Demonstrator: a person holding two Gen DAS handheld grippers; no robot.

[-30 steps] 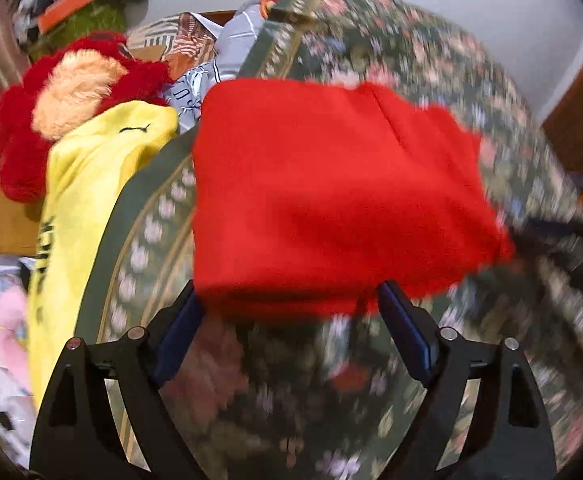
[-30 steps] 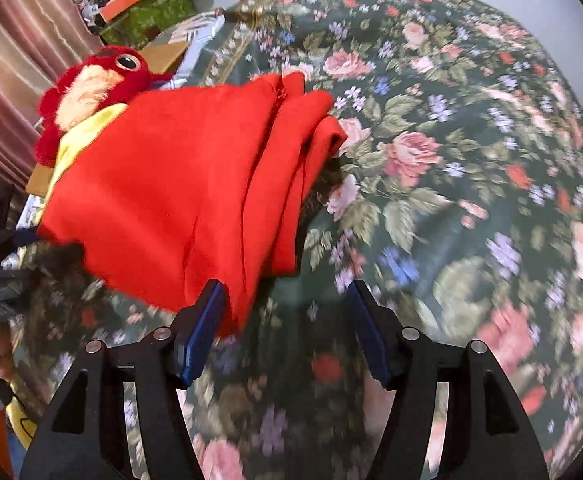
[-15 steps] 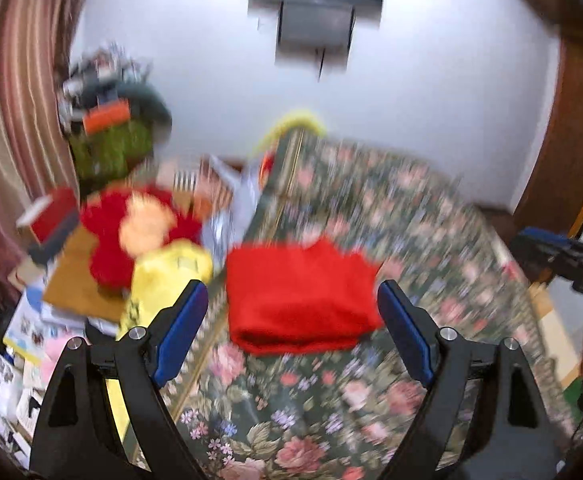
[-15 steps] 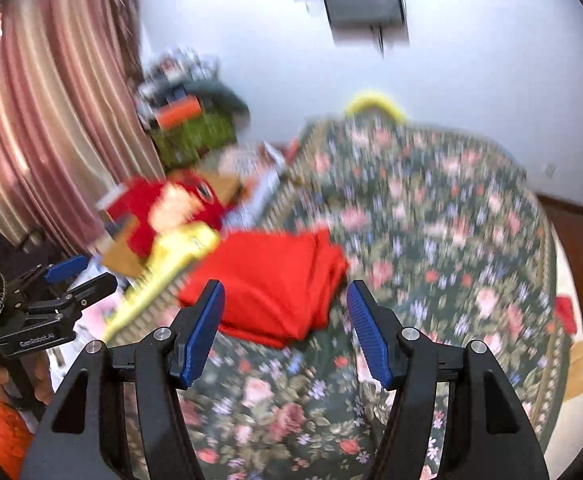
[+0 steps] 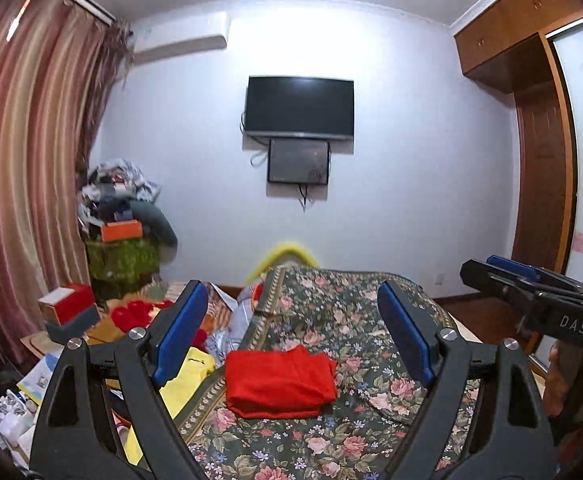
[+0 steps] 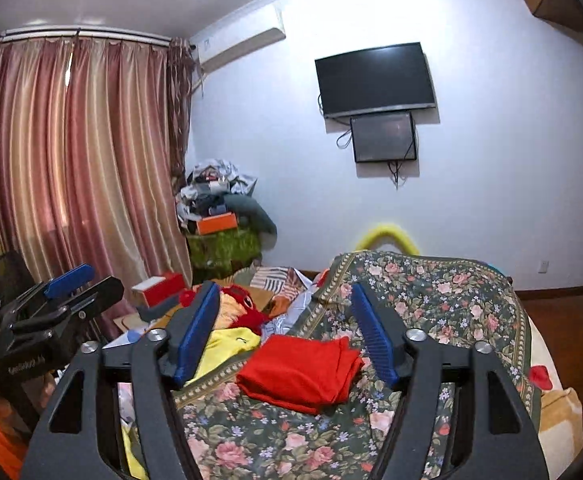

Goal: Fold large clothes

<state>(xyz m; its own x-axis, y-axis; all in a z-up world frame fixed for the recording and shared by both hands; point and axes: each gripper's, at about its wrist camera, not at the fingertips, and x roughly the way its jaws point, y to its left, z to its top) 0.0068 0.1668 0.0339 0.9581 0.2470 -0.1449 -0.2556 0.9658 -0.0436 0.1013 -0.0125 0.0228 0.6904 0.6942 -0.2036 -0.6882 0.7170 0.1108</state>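
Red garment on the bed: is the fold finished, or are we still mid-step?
Done: the red garment lies as a compact folded stack on the floral bedspread, its layered edges showing in the right wrist view.
In hand: nothing; the left gripper and right gripper are both open, off the cloth.
Left: possibly the yellow garment beside the bed, unfolded.

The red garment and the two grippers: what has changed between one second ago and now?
Both grippers have pulled up and back from the bed: the left gripper and the right gripper were low over the red garment, and now they view the whole room. Both jaws stay open and empty. The garment stays folded on the floral bedspread, beside the yellow garment.
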